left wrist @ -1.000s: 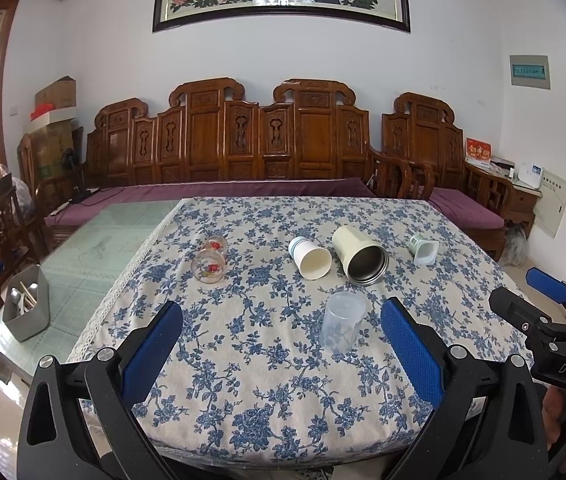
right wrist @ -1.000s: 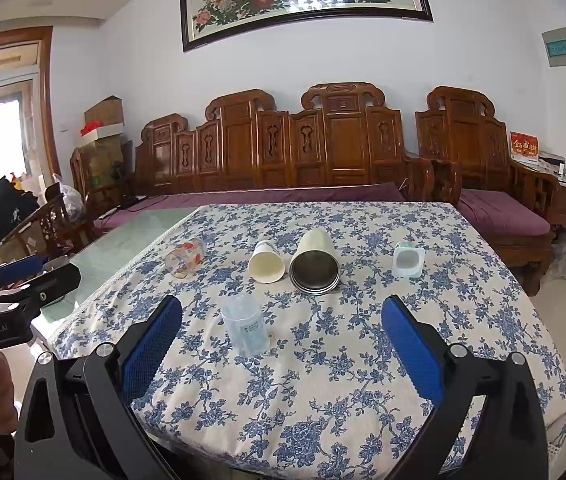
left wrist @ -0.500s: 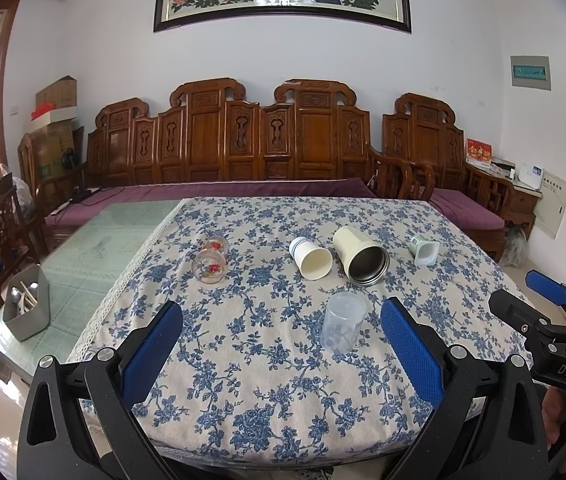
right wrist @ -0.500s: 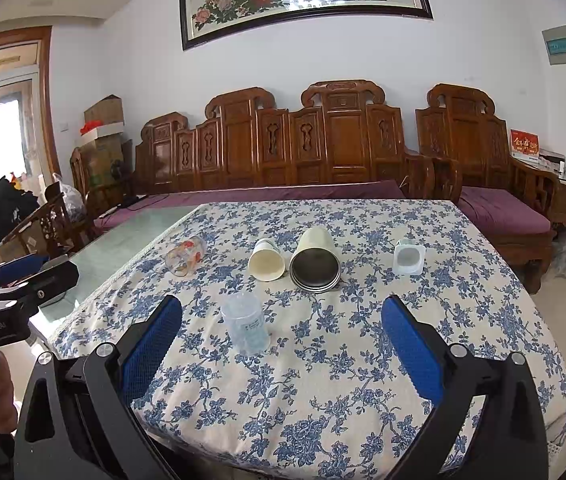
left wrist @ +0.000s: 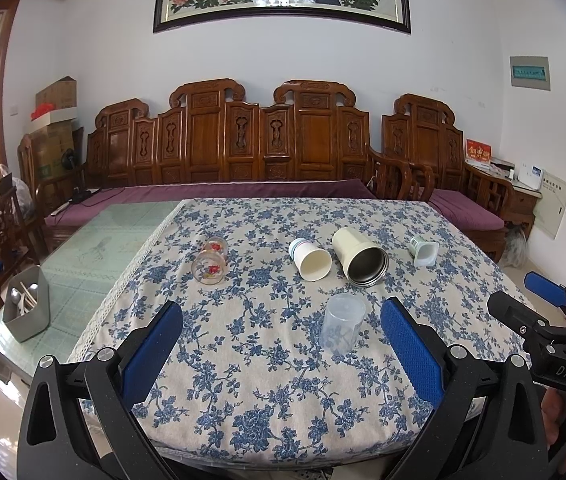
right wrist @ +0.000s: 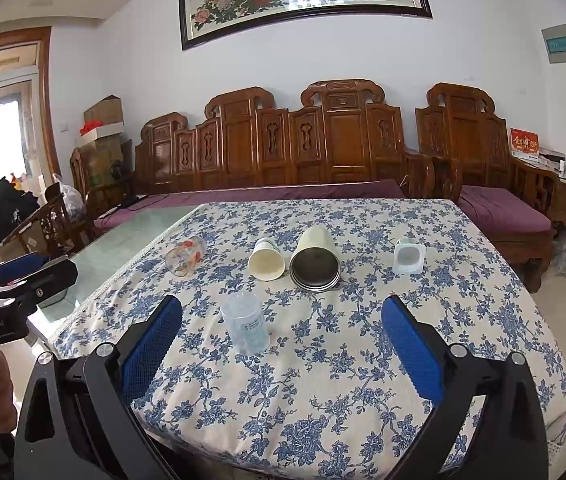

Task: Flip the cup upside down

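In the left wrist view I see, left to right: a glass cup (left wrist: pixel 209 266) on its side, a paper cup (left wrist: pixel 309 259), a tumbler (left wrist: pixel 360 257), and a small white cup (left wrist: pixel 424 251). The clear plastic cup (left wrist: pixel 341 323) stands lower centre, rim down. My left gripper (left wrist: pixel 282 348) and right gripper (right wrist: pixel 282 348) are both spread apart and empty.

Table (left wrist: pixel 95 240) with green glass top bare along left edge, remainder under blue-floral tablecloth (left wrist: pixel 267 392). On cloth, mid-table row left to right, all on their sides: painted glass (left wrist: pixel 210 265), paper cup (left wrist: pixel 309 259), cream steel-lined tumbler (left wrist: pixel 359 256), small white square cup (left wrist: pixel 423 250); clear plastic cup (left wrist: pixel 342 323) mouth-down nearer front edge. On bare glass near front-left corner: grey utensil holder (left wrist: pixel 27 314).
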Action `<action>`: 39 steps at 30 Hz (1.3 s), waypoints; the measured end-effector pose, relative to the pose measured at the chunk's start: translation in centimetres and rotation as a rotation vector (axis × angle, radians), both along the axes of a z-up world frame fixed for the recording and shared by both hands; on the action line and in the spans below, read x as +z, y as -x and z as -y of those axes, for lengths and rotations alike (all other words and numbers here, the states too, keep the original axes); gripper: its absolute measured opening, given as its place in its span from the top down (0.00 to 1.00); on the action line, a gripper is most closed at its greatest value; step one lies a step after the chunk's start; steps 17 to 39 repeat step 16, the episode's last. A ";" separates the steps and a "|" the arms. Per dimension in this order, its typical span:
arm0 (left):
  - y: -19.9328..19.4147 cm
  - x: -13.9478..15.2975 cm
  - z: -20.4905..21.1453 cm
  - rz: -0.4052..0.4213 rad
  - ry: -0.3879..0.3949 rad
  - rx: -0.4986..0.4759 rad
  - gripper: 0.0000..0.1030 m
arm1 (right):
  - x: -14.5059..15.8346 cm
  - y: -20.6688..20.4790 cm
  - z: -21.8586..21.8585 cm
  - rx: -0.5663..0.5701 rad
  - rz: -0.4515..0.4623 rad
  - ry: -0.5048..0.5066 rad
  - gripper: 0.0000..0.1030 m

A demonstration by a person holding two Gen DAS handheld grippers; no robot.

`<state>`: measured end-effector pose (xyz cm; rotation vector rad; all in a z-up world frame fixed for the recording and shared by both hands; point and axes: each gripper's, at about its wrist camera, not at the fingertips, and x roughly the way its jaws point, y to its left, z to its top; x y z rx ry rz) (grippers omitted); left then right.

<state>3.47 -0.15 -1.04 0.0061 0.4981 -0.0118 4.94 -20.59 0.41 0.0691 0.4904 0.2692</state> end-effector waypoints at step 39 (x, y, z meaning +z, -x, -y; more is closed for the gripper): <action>0.0 0.2 -0.1 0.003 -0.001 0.005 0.07 | -0.1 0.1 0.0 0.000 0.001 0.000 0.02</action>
